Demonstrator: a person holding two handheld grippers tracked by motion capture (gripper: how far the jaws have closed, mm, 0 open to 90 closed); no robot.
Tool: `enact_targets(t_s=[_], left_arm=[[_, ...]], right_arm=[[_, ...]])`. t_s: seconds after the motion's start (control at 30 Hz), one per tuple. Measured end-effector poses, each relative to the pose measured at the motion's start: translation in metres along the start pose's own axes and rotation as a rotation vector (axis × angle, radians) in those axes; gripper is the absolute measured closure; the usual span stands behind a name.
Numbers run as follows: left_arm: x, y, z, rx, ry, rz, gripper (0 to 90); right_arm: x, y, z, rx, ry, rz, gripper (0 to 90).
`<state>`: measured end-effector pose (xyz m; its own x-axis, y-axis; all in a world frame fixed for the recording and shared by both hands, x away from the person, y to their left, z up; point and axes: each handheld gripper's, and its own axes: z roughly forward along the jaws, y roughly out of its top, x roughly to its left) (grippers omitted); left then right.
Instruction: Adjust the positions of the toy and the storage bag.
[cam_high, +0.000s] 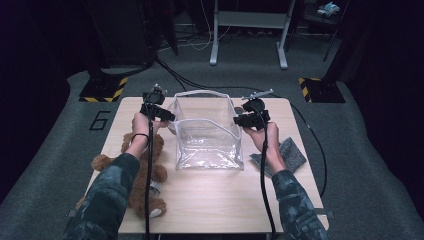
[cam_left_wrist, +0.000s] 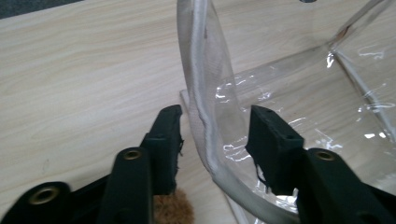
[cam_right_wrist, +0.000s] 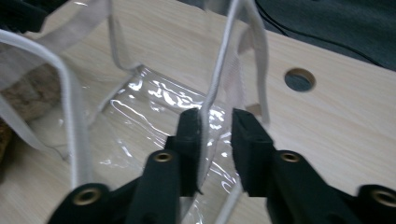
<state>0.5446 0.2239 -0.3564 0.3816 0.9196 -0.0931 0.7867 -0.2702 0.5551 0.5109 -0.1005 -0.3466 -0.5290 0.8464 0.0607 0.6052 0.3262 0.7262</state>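
two black two-jaw grippers stood at opposite sides of a clear plastic tote bag with white fabric trim (cam_high: 207, 132), which sat open-mouthed at the middle of the pale wooden table (cam_high: 210, 200). the left gripper (cam_left_wrist: 215, 135) had its jaws apart, straddling the bag's white-edged rim without pressing it. the right gripper (cam_right_wrist: 215, 140) likewise straddled the opposite rim, the edge lying against one jaw with a gap to the other. a brown teddy bear (cam_high: 145, 175) lay on the table left of the bag, under the left forearm, and a grey cloth (cam_high: 287, 155) lay to its right.
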Motion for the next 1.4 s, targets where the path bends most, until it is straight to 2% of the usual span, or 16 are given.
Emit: enact_targets(t_s=[0.07, 0.13, 0.23, 0.37, 0.5, 0.57, 0.67, 0.73, 0.83, 0.93, 1.0, 1.07, 1.17, 1.23, 1.27, 1.4], left_arm=[[-0.003, 0.000, 0.001, 0.016, 0.006, 0.006, 53.9], [-0.005, 0.000, 0.001, 0.019, 0.020, 0.018, 66.1], [-0.003, 0.002, 0.002, 0.007, 0.034, 0.048, 76.9], [0.003, 0.002, 0.003, 0.007, 0.055, 0.055, 78.8], [0.009, 0.002, 0.007, 0.000, 0.050, 0.028, 78.6], [0.006, 0.003, 0.006, -0.009, 0.062, 0.035, 77.0], [0.003, 0.003, 0.003, -0.024, 0.080, 0.023, 58.4], [0.004, 0.002, -0.003, -0.048, 0.069, 0.018, 46.5], [0.008, 0.002, -0.017, -0.074, 0.070, 0.033, 34.7], [0.013, -0.001, -0.032, -0.109, 0.054, 0.003, 28.3], [0.017, -0.003, -0.041, -0.126, 0.053, 0.007, 24.9], [0.019, -0.007, -0.048, -0.144, 0.046, -0.027, 21.8], [0.023, -0.016, -0.058, -0.167, 0.031, -0.031, 18.3], [0.023, -0.021, -0.062, -0.173, 0.036, -0.028, 16.1], [0.023, -0.025, -0.063, -0.179, 0.025, -0.027, 15.1], [0.026, -0.039, -0.068, -0.198, 0.020, -0.041, 13.6]], right_arm=[[0.004, 0.004, 0.005, 0.005, 0.006, -0.009, 68.6], [0.007, 0.007, 0.009, 0.007, -0.013, -0.020, 79.9], [0.006, 0.007, 0.011, 0.011, -0.027, -0.003, 85.5], [-0.003, 0.001, 0.007, 0.026, -0.051, 0.031, 87.9], [-0.010, -0.009, 0.001, 0.012, -0.031, 0.064, 87.9], [-0.009, -0.012, 0.001, 0.007, -0.022, 0.052, 86.8], [-0.007, -0.011, -0.001, -0.028, -0.017, 0.052, 69.8], [-0.005, -0.011, -0.007, -0.049, -0.009, 0.046, 57.6], [-0.004, -0.013, -0.021, -0.089, -0.012, 0.039, 44.1], [-0.004, -0.018, -0.036, -0.113, -0.010, 0.036, 32.9], [-0.004, -0.023, -0.045, -0.129, -0.009, 0.039, 27.5], [-0.004, -0.032, -0.054, -0.138, -0.013, 0.039, 21.1], [-0.003, -0.046, -0.061, -0.158, -0.010, 0.039, 15.2], [-0.002, -0.059, -0.063, -0.163, -0.007, 0.025, 14.4], [0.000, -0.065, -0.063, -0.162, 0.004, 0.045, 13.6], [0.010, -0.092, -0.058, -0.157, 0.001, 0.011, 7.4]])
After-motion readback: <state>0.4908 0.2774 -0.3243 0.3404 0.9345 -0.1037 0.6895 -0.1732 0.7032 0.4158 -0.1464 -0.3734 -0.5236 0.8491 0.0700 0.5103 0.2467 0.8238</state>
